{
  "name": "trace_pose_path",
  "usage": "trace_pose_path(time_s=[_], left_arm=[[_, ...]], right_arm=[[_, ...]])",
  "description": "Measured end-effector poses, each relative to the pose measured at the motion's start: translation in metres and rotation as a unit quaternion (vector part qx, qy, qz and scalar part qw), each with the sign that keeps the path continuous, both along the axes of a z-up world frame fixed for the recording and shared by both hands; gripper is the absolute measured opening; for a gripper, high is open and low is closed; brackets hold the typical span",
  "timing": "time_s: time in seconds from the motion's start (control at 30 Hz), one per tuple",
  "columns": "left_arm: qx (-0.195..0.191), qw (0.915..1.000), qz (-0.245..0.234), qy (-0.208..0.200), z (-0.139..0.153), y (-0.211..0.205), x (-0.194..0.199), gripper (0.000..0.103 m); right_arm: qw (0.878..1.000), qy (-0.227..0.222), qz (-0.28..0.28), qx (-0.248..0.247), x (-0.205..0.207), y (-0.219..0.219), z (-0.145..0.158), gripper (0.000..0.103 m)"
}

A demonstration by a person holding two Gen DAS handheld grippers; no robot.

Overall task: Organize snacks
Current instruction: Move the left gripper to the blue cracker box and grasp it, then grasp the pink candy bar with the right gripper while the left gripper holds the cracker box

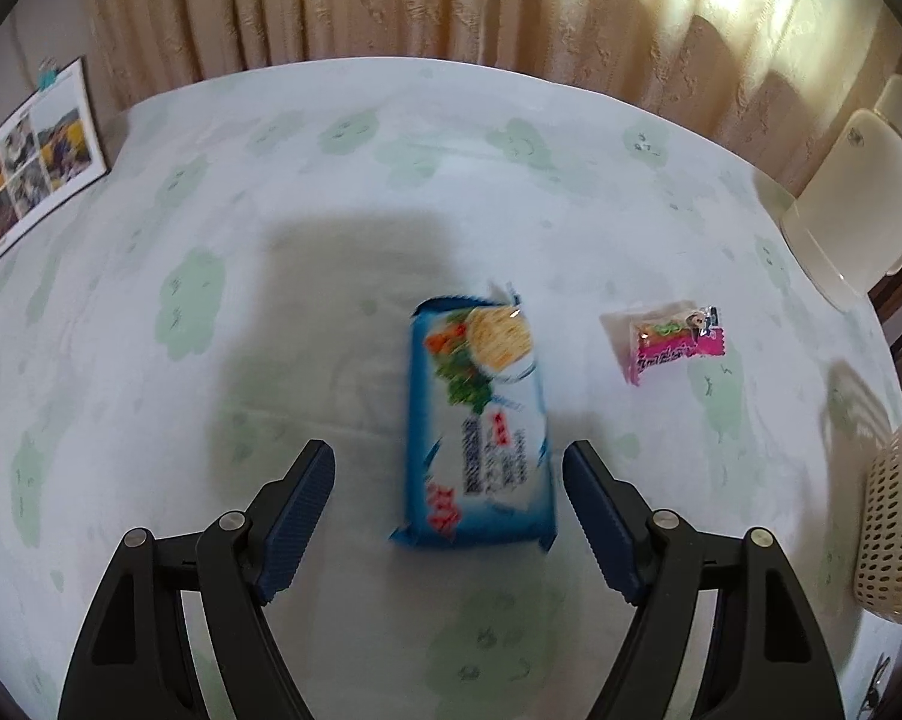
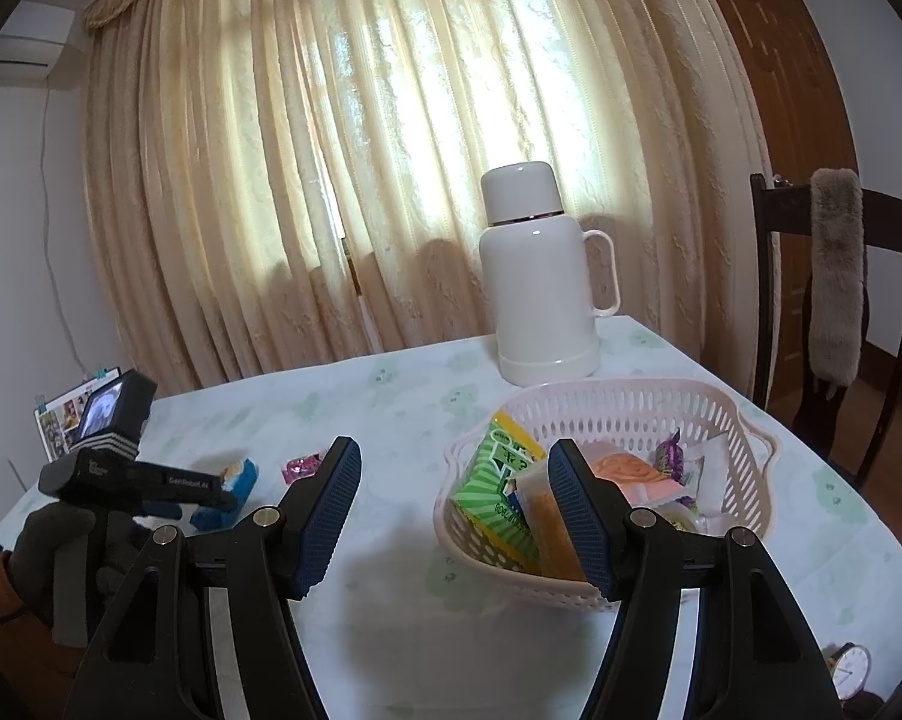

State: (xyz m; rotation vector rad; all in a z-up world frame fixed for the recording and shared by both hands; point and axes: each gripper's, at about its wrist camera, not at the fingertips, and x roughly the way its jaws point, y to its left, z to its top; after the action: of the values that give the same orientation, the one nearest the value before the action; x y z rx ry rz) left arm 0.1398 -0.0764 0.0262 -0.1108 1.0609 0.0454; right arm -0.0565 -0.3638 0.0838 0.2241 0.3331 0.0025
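**A:** In the left wrist view, how did the left gripper [image 1: 448,516] stand?

**B:** Its two blue ribbed pads were spread wide and gripped nothing. The jaws pointed steeply down over the blue rectangular cracker packet [image 1: 481,420], which lay flat on the white tablecloth printed with pale green shapes [image 1: 211,240]. The packet lay between the pads, closer to the one at 3 o'clock; contact could not be judged.

**A:** What else lay near it?

**B:** A small pink-and-clear sweet wrapper [image 1: 667,339] lay at 2 o'clock from the packet, well apart. The cream perforated plastic basket [image 1: 898,510] showed at the frame's 3 o'clock edge.

**A:** And the right gripper [image 2: 451,516]?

**B:** Also parted wide, empty, above the cloth. Behind its 3 o'clock pad stood the same basket, holding a green striped packet [image 2: 499,486], an orange packet [image 2: 553,528] and other wrapped snacks. A white thermos flask with a handle [image 2: 541,276] stood at 12 o'clock behind the basket. At 9 o'clock a gloved hand [image 2: 61,552] held the other gripper.
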Motion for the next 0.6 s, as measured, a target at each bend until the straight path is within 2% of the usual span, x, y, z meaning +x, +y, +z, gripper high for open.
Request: trace_pose_path(time_s=[0.07, 0.13, 0.2, 0.3, 0.5, 0.6], left_arm=[[0.004, 1.0, -0.004, -0.001, -0.001, -0.003, 0.005, 0.072], [0.006, 0.9999, -0.009, 0.001, -0.003, -0.004, 0.008, 0.052], [0.012, 0.9998, -0.017, -0.006, -0.002, -0.005, 0.008, 0.037], [-0.001, 0.9996, -0.026, -0.011, 0.001, -0.001, 0.005, 0.036], [0.008, 0.9981, -0.032, -0.051, 0.026, 0.001, -0.009, 0.036], [0.008, 0.9974, -0.033, -0.064, 0.037, 0.006, -0.019, 0.036]], right_arm=[[1.0, 0.003, 0.0, -0.001, 0.001, 0.001, -0.001, 0.066], [1.0, 0.005, -0.001, -0.003, 0.001, 0.002, -0.001, 0.066], [1.0, 0.006, 0.0, -0.005, 0.002, 0.003, -0.002, 0.066], [1.0, 0.008, 0.0, -0.011, 0.003, 0.005, -0.003, 0.066], [1.0, 0.01, -0.005, -0.027, 0.005, 0.009, -0.005, 0.066], [0.997, 0.002, -0.024, -0.069, 0.003, 0.022, -0.006, 0.066]])
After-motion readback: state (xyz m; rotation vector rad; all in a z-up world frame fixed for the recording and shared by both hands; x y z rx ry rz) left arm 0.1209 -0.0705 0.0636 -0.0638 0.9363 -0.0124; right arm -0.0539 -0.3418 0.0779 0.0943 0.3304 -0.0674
